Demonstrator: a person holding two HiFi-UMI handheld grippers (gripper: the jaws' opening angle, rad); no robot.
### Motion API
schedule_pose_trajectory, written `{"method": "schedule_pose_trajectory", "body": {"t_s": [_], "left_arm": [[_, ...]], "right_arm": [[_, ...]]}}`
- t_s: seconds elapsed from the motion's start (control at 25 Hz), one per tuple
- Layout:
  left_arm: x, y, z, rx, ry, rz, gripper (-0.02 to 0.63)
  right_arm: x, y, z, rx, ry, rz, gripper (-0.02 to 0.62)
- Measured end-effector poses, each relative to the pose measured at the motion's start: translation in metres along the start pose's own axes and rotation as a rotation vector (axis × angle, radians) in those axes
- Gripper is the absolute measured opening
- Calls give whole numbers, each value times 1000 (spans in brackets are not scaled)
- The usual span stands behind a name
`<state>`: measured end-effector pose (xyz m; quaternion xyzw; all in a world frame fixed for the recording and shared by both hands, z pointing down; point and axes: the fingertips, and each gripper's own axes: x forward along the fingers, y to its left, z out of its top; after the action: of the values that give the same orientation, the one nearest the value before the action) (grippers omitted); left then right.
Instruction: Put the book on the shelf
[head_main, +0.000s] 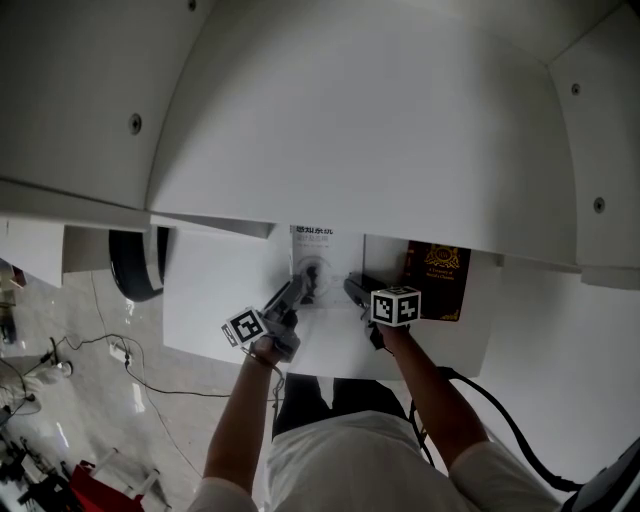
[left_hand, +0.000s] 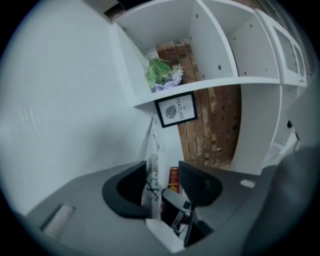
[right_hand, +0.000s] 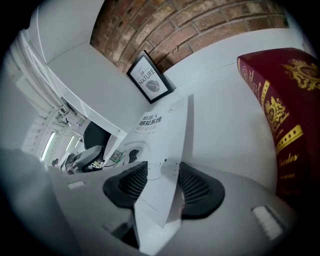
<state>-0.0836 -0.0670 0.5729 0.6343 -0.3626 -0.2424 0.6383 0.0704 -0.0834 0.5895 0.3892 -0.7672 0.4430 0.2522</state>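
Note:
A white book (head_main: 315, 262) with a printed cover is tilted up off the white table (head_main: 215, 290) under the shelf. Both grippers hold its near edge. My left gripper (head_main: 298, 290) is shut on its left part; in the left gripper view the book (left_hand: 150, 186) lies against the left pad of that gripper (left_hand: 162, 182). My right gripper (head_main: 352, 288) is shut on its right part, and the book (right_hand: 162, 145) fills the gap of that gripper (right_hand: 162, 182). The white shelf board (head_main: 350, 130) hangs over the table.
A dark red book (head_main: 438, 280) with gold print lies on the table just right of the white one, seen large in the right gripper view (right_hand: 280, 115). A framed picture (left_hand: 176, 110) leans on the brick wall. Flowers (left_hand: 162, 75) stand in a shelf compartment above.

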Motion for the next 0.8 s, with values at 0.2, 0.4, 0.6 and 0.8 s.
{"method": "schedule_pose_trajectory", "body": {"t_s": [0.2,0.4,0.6,0.8], "left_arm": [[10,2,-16,-32,7,50,225],[27,27,-41,247,263,258,192],[30,33,-44,159,329,242,57],[27,16,-42,42,325,102,52]], "right_arm": [[1,-3,0,14,-12,3,189],[1,-2,0,-5,-3,7,189],[0,3,3,-10,6,37,189],[1,0,-1,-7,35,57,190]]}}
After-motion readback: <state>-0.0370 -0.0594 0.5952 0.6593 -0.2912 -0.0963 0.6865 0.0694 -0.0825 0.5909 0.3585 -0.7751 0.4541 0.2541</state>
